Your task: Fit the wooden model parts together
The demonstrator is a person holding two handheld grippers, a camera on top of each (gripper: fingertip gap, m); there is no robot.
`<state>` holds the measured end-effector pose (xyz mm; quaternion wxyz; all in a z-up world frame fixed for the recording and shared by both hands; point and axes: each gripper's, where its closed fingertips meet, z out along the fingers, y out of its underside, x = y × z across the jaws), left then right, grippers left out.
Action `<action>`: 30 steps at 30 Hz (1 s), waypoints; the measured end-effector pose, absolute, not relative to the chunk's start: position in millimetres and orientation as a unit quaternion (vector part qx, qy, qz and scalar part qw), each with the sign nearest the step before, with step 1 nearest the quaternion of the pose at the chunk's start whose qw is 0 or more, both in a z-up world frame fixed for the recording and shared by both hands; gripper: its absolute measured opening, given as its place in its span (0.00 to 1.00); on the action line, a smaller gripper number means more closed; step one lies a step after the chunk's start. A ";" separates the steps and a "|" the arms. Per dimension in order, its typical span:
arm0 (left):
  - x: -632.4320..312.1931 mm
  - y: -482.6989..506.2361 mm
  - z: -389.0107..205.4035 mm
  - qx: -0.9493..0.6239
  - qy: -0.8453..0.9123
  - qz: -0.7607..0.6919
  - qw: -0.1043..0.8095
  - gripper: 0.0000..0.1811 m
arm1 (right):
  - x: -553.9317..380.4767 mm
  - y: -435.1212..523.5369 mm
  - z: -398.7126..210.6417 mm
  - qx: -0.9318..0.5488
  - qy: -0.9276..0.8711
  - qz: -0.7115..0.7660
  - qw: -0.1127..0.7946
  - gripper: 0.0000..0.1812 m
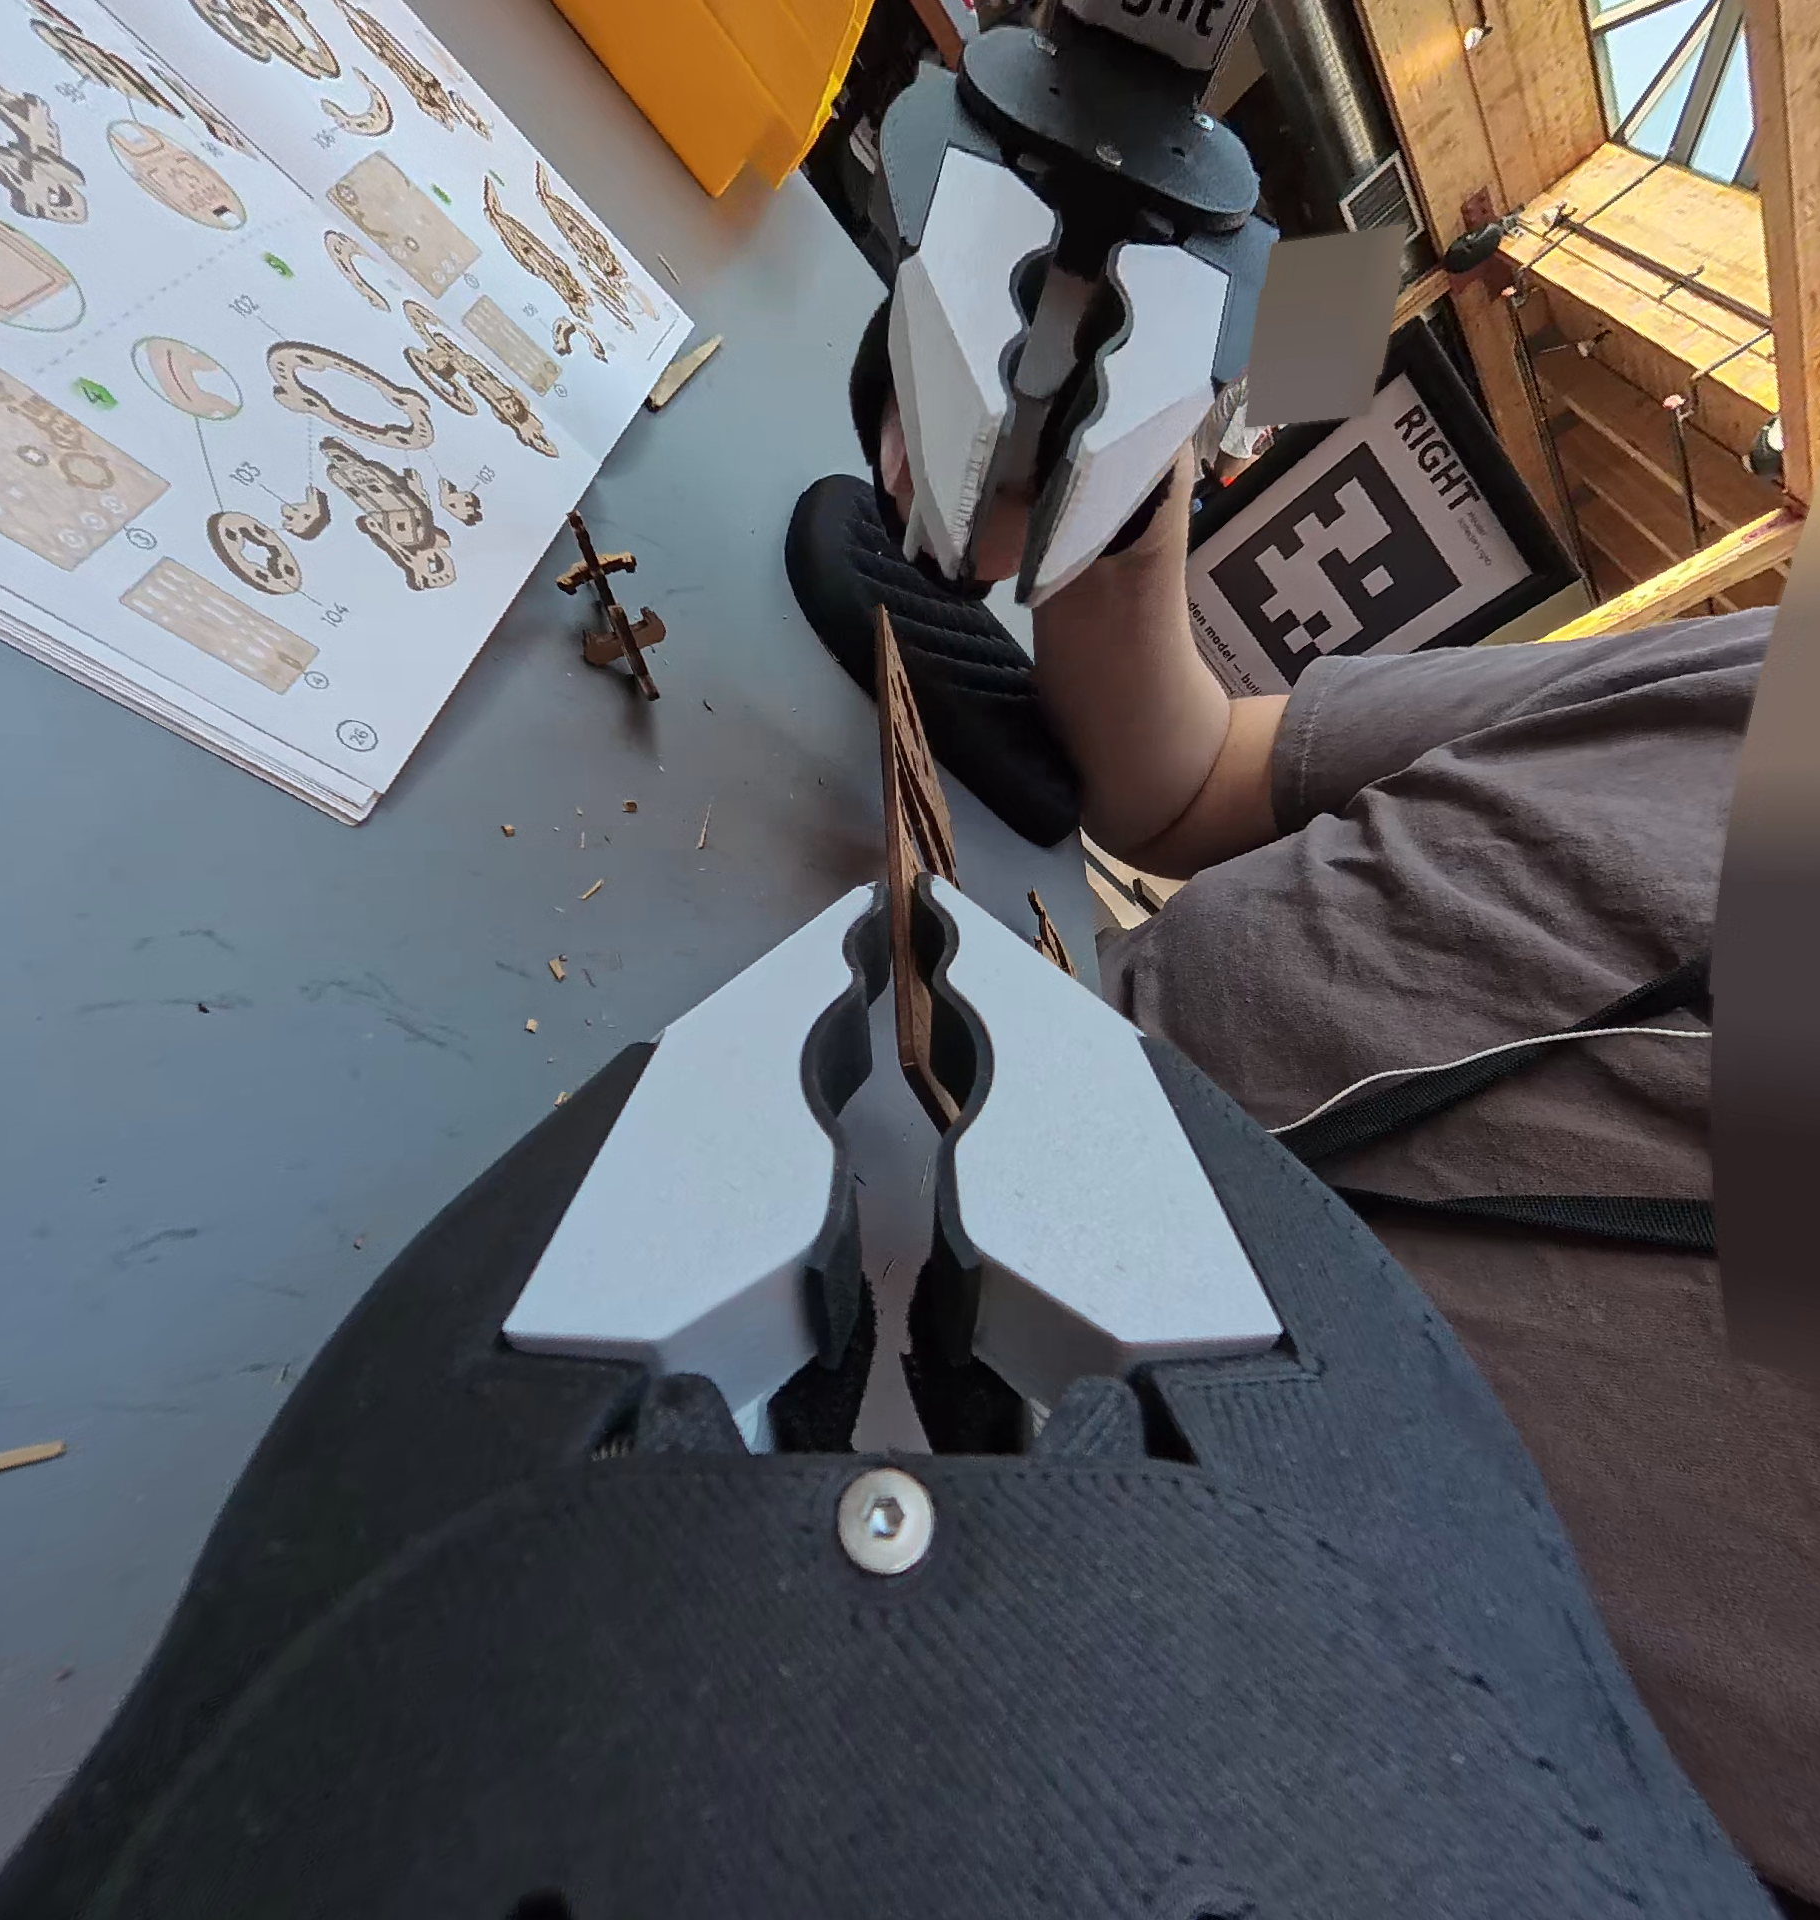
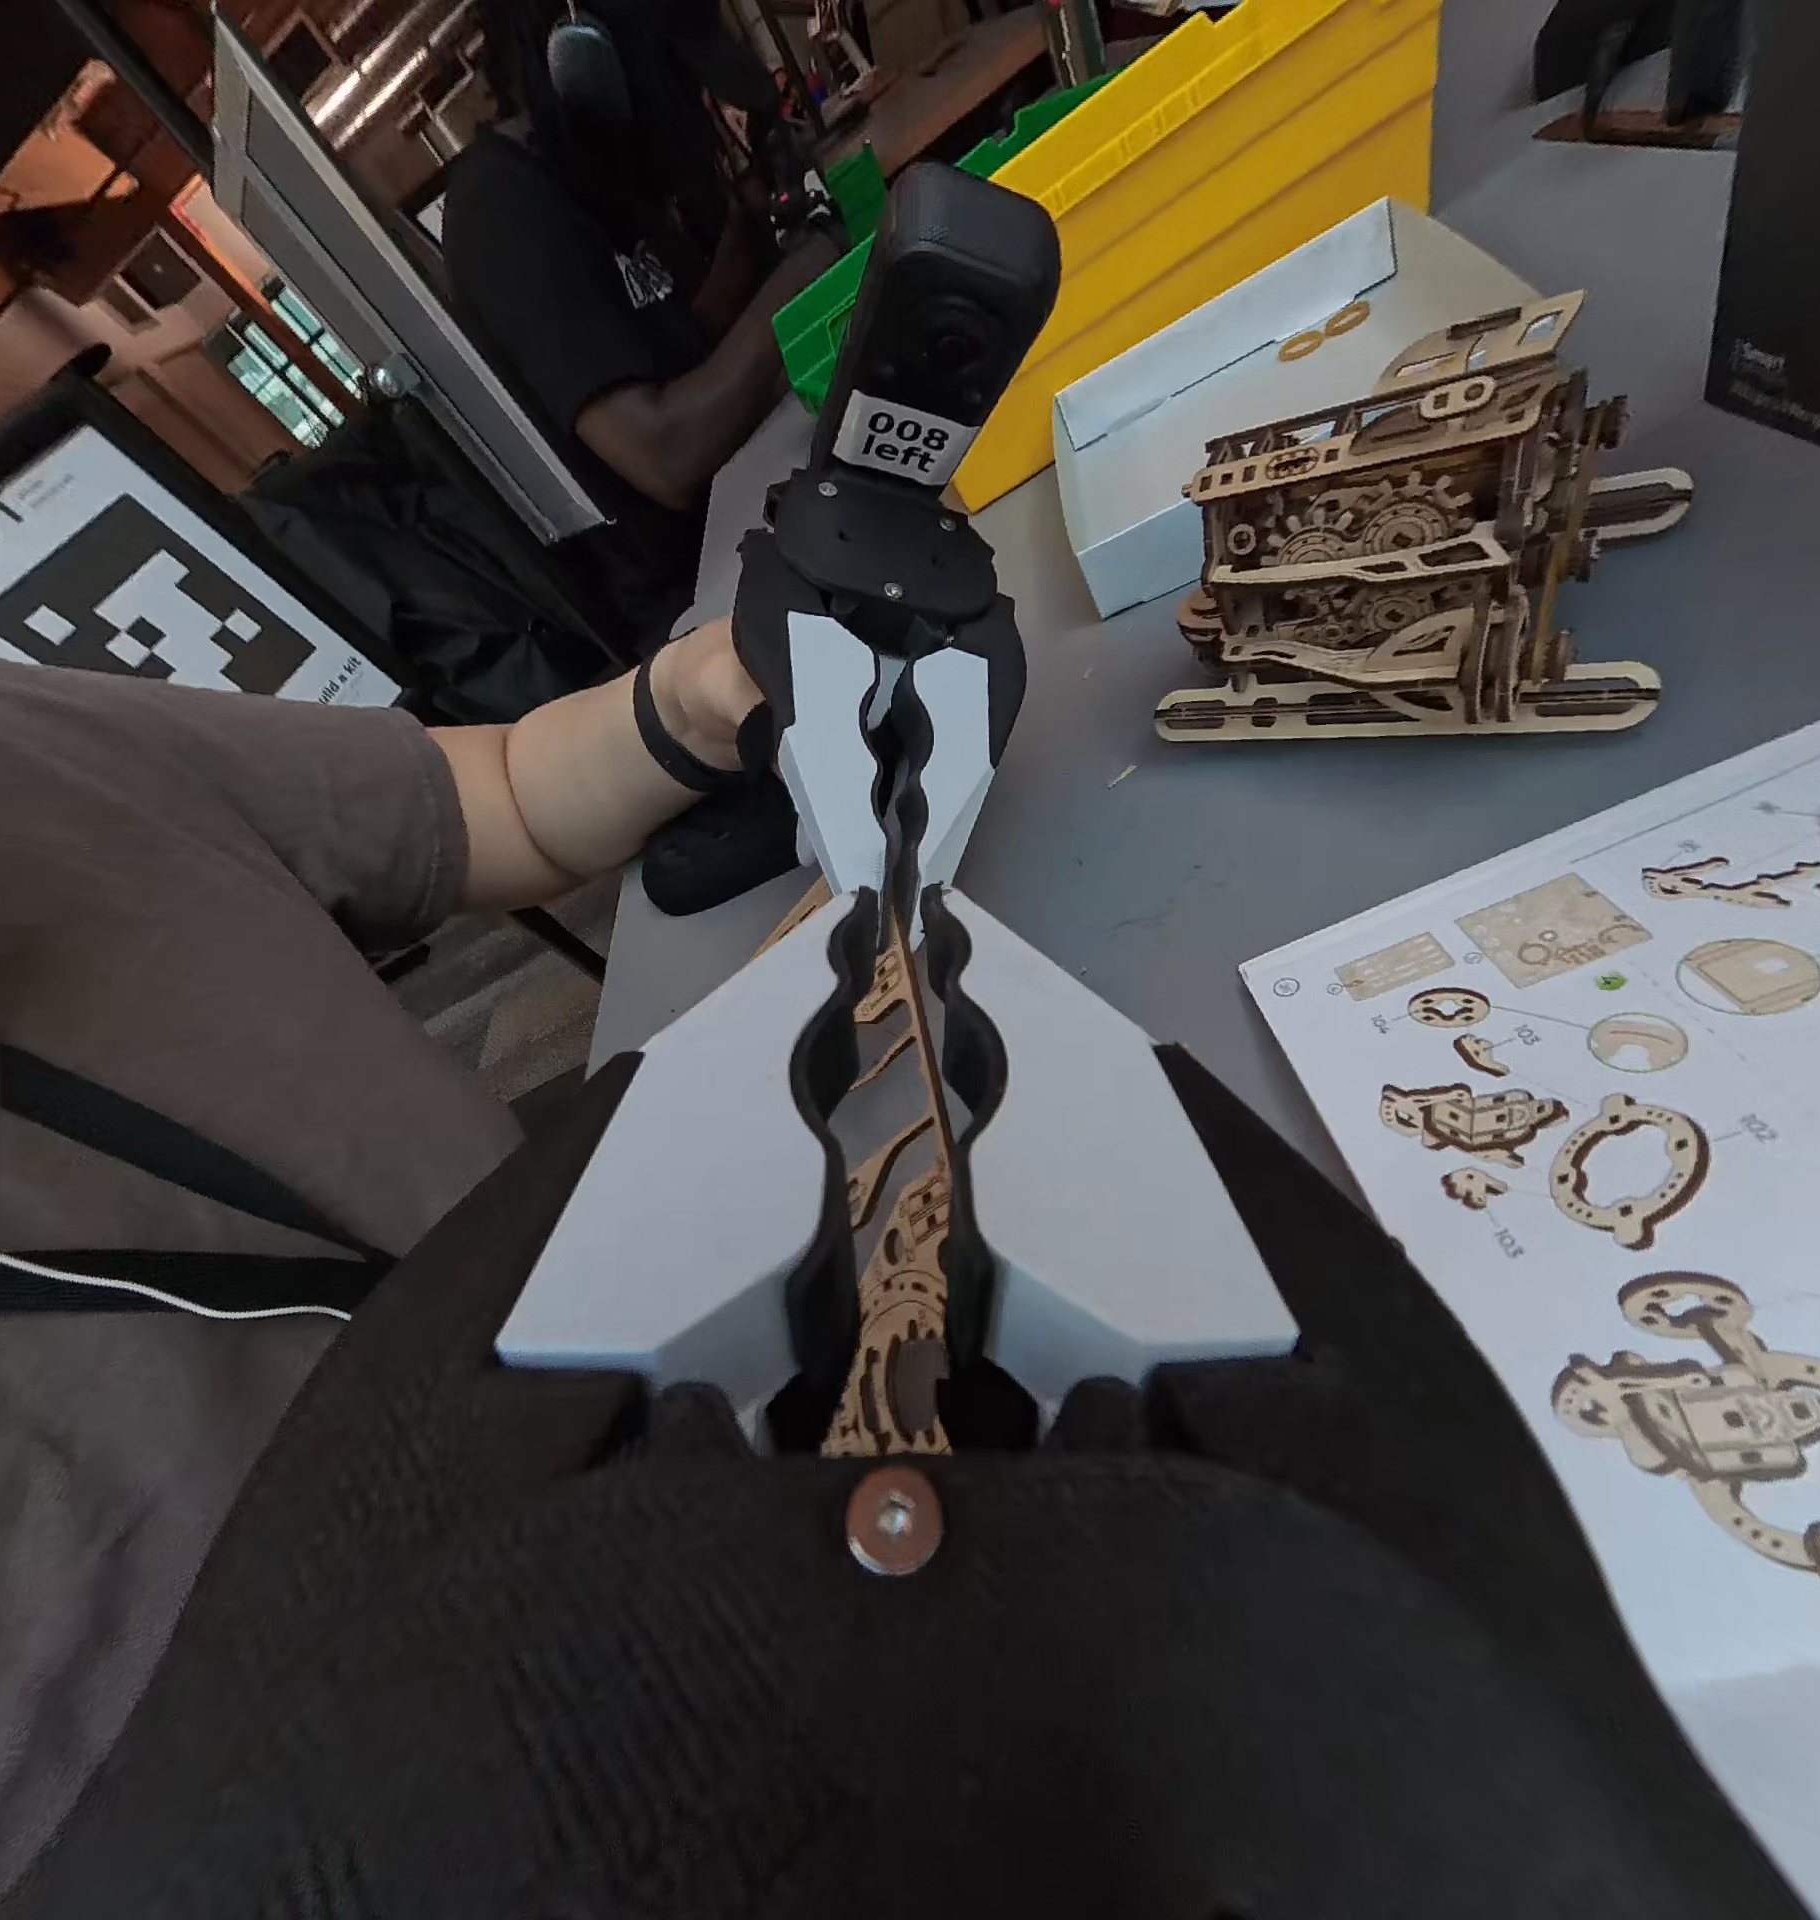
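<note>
A thin laser-cut wooden sheet [image 1: 911, 769] stands edge-on above the grey table [image 1: 210, 1039]. My left gripper [image 1: 895, 894] is shut on its near end. In the right wrist view the left gripper [image 2: 890, 868] faces me, pinching the sheet's far end. My right gripper [image 2: 898, 914] has its fingers a narrow gap apart, and the sheet [image 2: 885, 1257] shows tilted through that gap. In the left wrist view the right gripper [image 1: 984, 577] hangs just over the sheet's far end with nothing between its tips. A small wooden sub-assembly [image 1: 615, 613] lies on the table.
An open instruction booklet [image 1: 262, 416] [image 2: 1612, 1143] lies flat. A built wooden model [image 2: 1405, 561] stands by a white box [image 2: 1197, 416], with yellow [image 2: 1197, 208] and green [image 2: 844, 301] bins behind. A black ridged pad [image 1: 947, 665] sits at the table edge. Wood chips are scattered. My hands' fingertips stand some 5 centimeters from each other.
</note>
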<state>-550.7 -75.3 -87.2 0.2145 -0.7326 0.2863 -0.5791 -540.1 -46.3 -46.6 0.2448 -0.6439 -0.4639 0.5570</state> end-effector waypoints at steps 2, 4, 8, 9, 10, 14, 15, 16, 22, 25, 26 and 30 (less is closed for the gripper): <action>-550.8 -75.3 -84.8 -0.730 0.284 -0.583 0.216 0.00 | -533.9 -55.7 -42.4 -0.655 -0.425 0.585 0.220 0.03; -550.2 -75.6 -81.6 -0.726 0.279 -0.589 0.218 0.00 | -532.9 -65.9 -42.5 -0.666 -0.385 0.602 0.211 0.00; -547.8 -77.1 -80.2 -0.728 0.276 -0.588 0.221 0.01 | -530.8 -85.9 -59.5 -0.701 -0.353 0.584 0.208 0.00; -547.1 -78.0 -81.0 -0.730 0.277 -0.585 0.221 0.01 | -527.7 -90.2 -61.4 -0.705 -0.353 0.578 0.212 0.00; -546.8 -78.1 -82.9 -0.733 0.279 -0.579 0.222 0.01 | -522.5 -93.5 -58.7 -0.702 -0.354 0.576 0.222 0.00; -547.3 -78.4 -90.3 -0.744 0.288 -0.562 0.219 0.01 | -460.7 -71.5 -23.6 -0.679 -0.371 0.524 0.355 0.03; -547.6 -78.8 -91.3 -0.745 0.288 -0.562 0.216 0.01 | -432.9 -54.0 -20.9 -0.682 -0.387 0.463 0.412 0.03; -548.0 -79.6 -92.0 -0.745 0.288 -0.563 0.211 0.01 | -401.5 -33.7 -23.2 -0.687 -0.402 0.387 0.465 0.04; -552.9 -80.3 -87.7 -0.738 0.303 -0.563 0.213 0.01 | -301.8 14.5 -84.0 -0.740 -0.416 0.266 0.456 0.12; -556.1 -78.1 -81.5 -0.731 0.307 -0.566 0.227 0.01 | -299.8 28.0 -106.1 -0.740 -0.430 0.249 0.453 0.12; -556.2 -78.1 -81.0 -0.730 0.307 -0.567 0.227 0.01 | -297.0 34.9 -113.1 -0.748 -0.431 0.233 0.448 0.13; -552.9 -79.3 -86.3 -0.732 0.306 -0.569 0.217 0.01 | -288.7 47.7 -136.3 -0.786 -0.433 0.212 0.387 0.17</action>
